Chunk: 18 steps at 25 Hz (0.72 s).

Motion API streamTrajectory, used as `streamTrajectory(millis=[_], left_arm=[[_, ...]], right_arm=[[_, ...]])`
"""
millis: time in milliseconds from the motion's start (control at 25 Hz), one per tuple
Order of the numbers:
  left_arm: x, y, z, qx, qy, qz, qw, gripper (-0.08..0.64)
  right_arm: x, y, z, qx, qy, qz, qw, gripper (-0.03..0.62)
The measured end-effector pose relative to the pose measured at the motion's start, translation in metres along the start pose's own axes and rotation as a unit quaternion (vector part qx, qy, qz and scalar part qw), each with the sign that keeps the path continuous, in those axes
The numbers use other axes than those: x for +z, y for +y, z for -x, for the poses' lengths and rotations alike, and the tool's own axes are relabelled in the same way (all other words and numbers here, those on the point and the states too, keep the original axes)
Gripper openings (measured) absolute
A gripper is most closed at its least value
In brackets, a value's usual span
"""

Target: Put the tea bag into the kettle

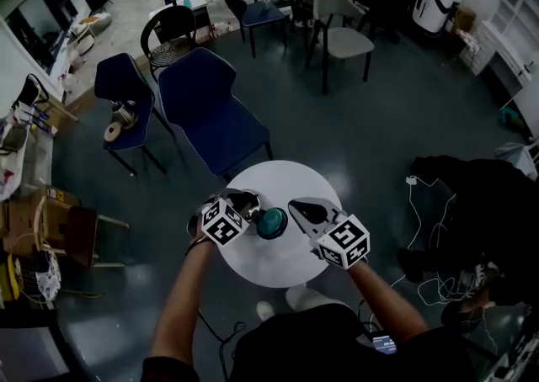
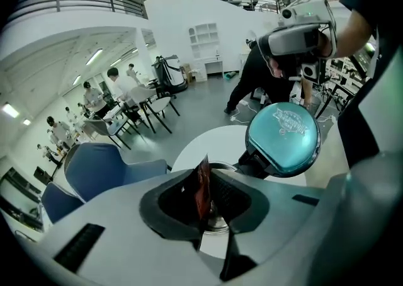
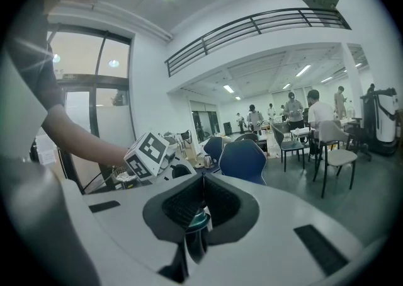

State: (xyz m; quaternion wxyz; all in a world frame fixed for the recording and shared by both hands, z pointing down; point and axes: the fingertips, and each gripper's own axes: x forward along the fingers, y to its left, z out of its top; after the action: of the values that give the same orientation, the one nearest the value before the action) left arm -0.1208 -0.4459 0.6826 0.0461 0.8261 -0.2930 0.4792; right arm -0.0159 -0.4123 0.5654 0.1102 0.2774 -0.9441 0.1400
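On the round white table (image 1: pixel 278 267) stands a metal kettle (image 1: pixel 247 200) with its teal lid (image 1: pixel 272 222) swung up. My left gripper (image 1: pixel 248 205) hangs just over the kettle's open mouth (image 2: pixel 217 218), shut on a dark red tea bag (image 2: pixel 203 187) that stands on edge between the jaws. In the left gripper view the lid (image 2: pixel 283 137) rises to the right, tilted back. My right gripper (image 1: pixel 293 209) comes in from the right; in its own view the jaws (image 3: pixel 200 181) are closed on a teal part of the lid (image 3: pixel 198 218).
Two blue chairs (image 1: pixel 215 111) (image 1: pixel 126 94) stand just behind the table. A black bag with white cables (image 1: pixel 472 204) lies on the floor at the right. Boxes and clutter (image 1: pixel 34 229) line the left wall. People sit at tables far back.
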Motion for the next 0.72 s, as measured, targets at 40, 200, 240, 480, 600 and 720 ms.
streamTrajectory(millis=[40,200,240,480,600,720], left_arm=[[-0.0001,-0.0007,0.0019,0.0,0.0,0.0,1.0,0.084],[-0.002,-0.0028,0.0078,0.002,0.005,-0.003,1.0,0.057],[-0.0022,-0.0031,0.0085,0.002,0.006,-0.003,1.0,0.047],[-0.0017,-0.0065,0.0068,-0.007,0.008,-0.002,0.9999,0.025],[-0.0024,-0.0063,0.0039,-0.01,0.009,0.0,0.9999,0.023],[-0.0013,-0.005,0.0014,-0.014,0.008,0.005,0.9998,0.021]], right_arm=[[-0.0001,0.0011,0.0001,0.0,0.0,0.0,1.0,0.017],[0.002,0.0045,0.0015,0.001,0.001,0.002,1.0,0.016],[0.0027,0.0049,0.0014,0.001,0.001,0.003,1.0,0.017],[-0.0007,0.0039,0.0008,-0.001,0.002,0.001,1.0,0.017],[-0.0032,0.0031,0.0011,-0.002,0.004,0.001,1.0,0.017],[-0.004,0.0007,0.0009,-0.003,0.005,-0.001,1.0,0.017]])
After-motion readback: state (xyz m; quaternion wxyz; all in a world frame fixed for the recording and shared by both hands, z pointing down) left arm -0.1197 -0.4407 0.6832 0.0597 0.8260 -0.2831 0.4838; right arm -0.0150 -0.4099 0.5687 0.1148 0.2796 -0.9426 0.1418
